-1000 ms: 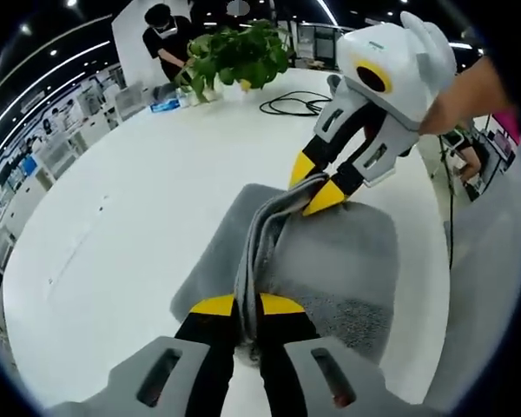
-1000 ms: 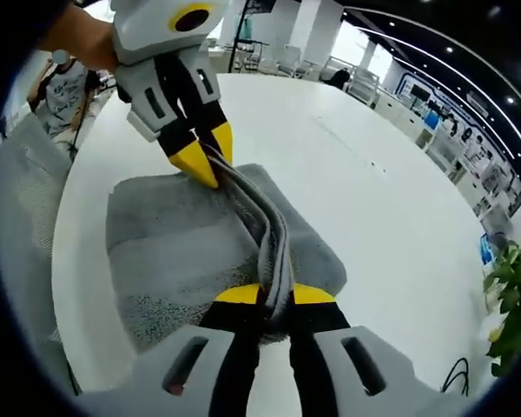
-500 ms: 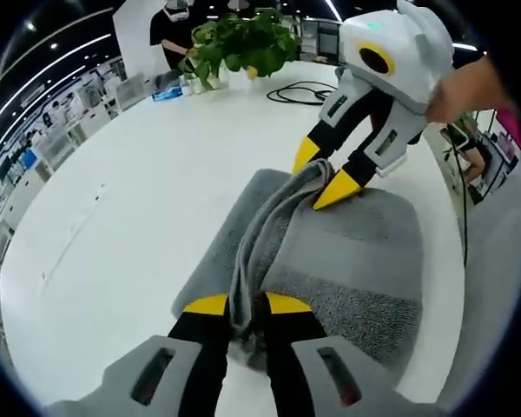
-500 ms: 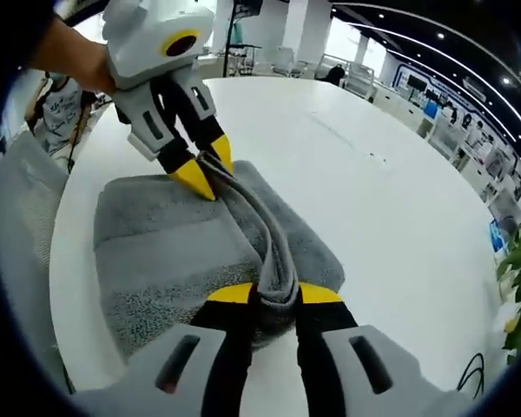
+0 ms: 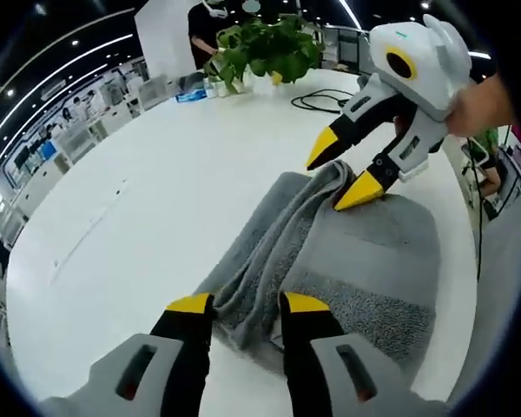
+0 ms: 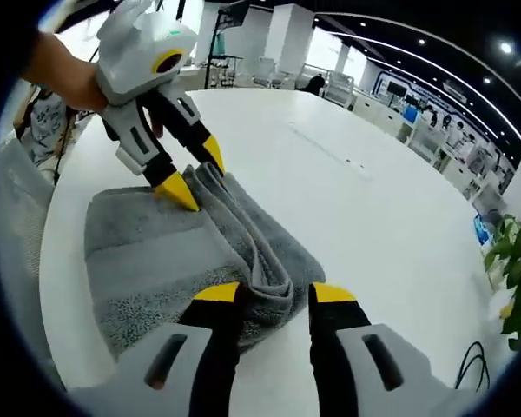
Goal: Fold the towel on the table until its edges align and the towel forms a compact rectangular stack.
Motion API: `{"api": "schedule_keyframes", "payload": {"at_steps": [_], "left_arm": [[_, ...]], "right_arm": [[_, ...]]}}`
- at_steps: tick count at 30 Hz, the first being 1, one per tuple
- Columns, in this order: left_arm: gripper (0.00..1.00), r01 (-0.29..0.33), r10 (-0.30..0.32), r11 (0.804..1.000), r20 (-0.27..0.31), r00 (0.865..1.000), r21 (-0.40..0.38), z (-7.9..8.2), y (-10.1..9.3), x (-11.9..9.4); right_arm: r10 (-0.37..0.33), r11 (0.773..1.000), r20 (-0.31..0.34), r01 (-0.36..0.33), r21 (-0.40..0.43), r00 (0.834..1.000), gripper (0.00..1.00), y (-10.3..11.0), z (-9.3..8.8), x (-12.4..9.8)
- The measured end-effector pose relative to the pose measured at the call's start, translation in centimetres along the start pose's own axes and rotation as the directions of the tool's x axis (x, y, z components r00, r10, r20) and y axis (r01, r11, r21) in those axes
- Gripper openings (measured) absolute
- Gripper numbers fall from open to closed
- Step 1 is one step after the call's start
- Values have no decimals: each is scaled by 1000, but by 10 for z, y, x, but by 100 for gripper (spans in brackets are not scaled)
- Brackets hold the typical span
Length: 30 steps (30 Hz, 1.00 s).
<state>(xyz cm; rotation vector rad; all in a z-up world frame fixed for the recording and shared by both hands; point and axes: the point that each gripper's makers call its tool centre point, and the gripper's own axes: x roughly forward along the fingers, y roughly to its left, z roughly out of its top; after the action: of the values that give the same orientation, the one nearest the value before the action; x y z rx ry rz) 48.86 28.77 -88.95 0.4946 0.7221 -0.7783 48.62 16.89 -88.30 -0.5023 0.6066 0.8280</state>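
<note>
**A:** Where is the towel?

**B:** The grey towel [image 5: 347, 261] lies on the white counter [image 5: 148, 191], folded over, with a raised ridge of bunched cloth running along one long side. In the right gripper view the same towel [image 6: 174, 252] shows a flat, paler band beside that ridge.

**A:** And the left gripper?

**B:** The left gripper [image 5: 246, 305] sits at one end of the towel's ridge with its yellow-tipped jaws spread. The cloth lies between and just ahead of them, and I see no pinch on it. From the right gripper view, the left gripper [image 6: 189, 178] stands at the far end of the towel, jaws apart, one tip on each side of the ridge.

**A:** The right one?

**B:** The right gripper [image 6: 273, 294] is at the opposite end of the towel, jaws likewise spread, the end of the ridge lying between them. In the left gripper view the right gripper [image 5: 347, 169] straddles the far end of the ridge, tips apart. Whether the tips touch the cloth, I cannot tell.

**A:** Anything else beyond the towel?

**B:** Past the towel's far end, a leafy green plant [image 5: 265, 52] stands on the counter, with a black cable [image 5: 326, 100] looped near it and a person [image 5: 204, 26] behind the plant. A hand [image 6: 65, 74] holds the left gripper.
</note>
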Motion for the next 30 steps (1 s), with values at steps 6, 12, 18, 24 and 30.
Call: {"api": "schedule_keyframes", "payload": {"at_steps": [6, 12, 18, 24, 30], "left_arm": [[40, -17, 17, 1000, 24, 1000, 17, 2, 2, -3], [42, -58, 55, 997, 66, 996, 55, 11, 8, -7], [41, -68, 68, 998, 41, 997, 16, 6, 8, -6], [41, -46, 50, 996, 55, 997, -77, 3, 2, -12], [52, 11, 6, 968, 70, 998, -249, -12, -3, -20]], "right_arm": [[-38, 999, 23, 38, 9, 999, 26, -8, 5, -4], [-74, 997, 10, 73, 32, 997, 26, -17, 4, -2], [-27, 993, -20, 29, 113, 999, 24, -10, -1, 0], [6, 965, 46, -18, 263, 999, 34, -6, 7, -11], [78, 952, 56, -91, 292, 995, 41, 15, 3, -16]]}}
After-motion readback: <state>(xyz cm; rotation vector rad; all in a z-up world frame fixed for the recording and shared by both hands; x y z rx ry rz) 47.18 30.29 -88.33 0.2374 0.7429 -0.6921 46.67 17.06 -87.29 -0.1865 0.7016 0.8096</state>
